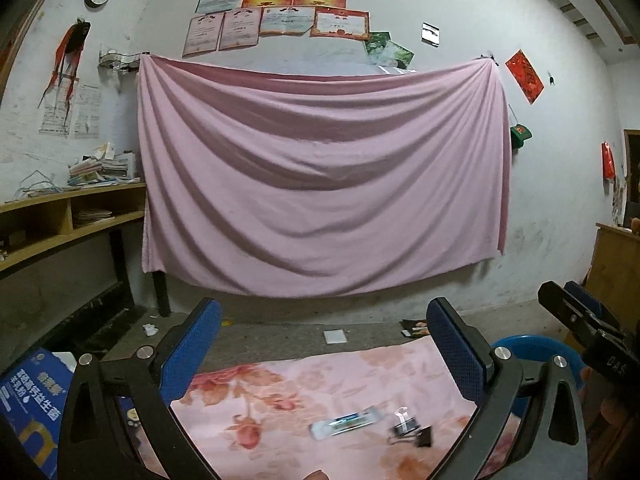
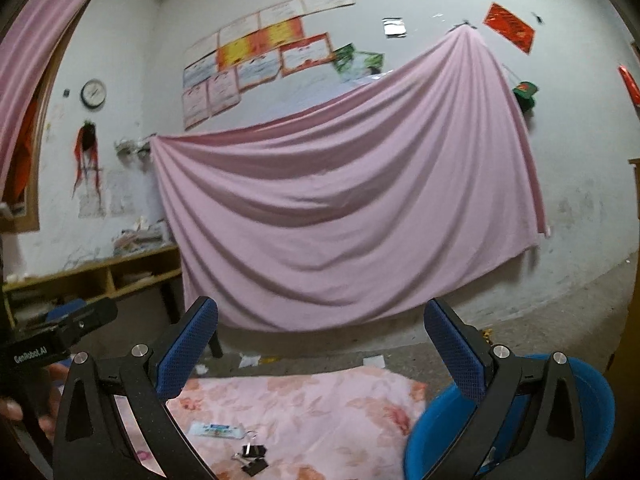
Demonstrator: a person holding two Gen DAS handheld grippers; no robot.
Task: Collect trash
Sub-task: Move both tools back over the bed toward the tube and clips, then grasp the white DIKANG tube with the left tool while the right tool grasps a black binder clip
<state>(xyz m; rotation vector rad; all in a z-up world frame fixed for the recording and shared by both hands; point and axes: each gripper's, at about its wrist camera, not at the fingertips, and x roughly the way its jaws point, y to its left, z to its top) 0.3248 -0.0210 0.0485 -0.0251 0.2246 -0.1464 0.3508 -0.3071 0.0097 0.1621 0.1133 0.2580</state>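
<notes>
A small plastic wrapper [image 1: 347, 422] is seen lying on the floral cloth [image 1: 320, 380], just beside black binder clips [image 1: 412, 430]. A blue basin [image 2: 592, 396] stands at the cloth's right. Both the left gripper [image 1: 322, 354] and right gripper [image 2: 320, 354] are held wide apart, empty.

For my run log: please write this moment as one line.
left gripper: open, empty | right gripper: open, empty | wrapper, binder clips: on floral cloth | blue basin: beside cloth
</notes>
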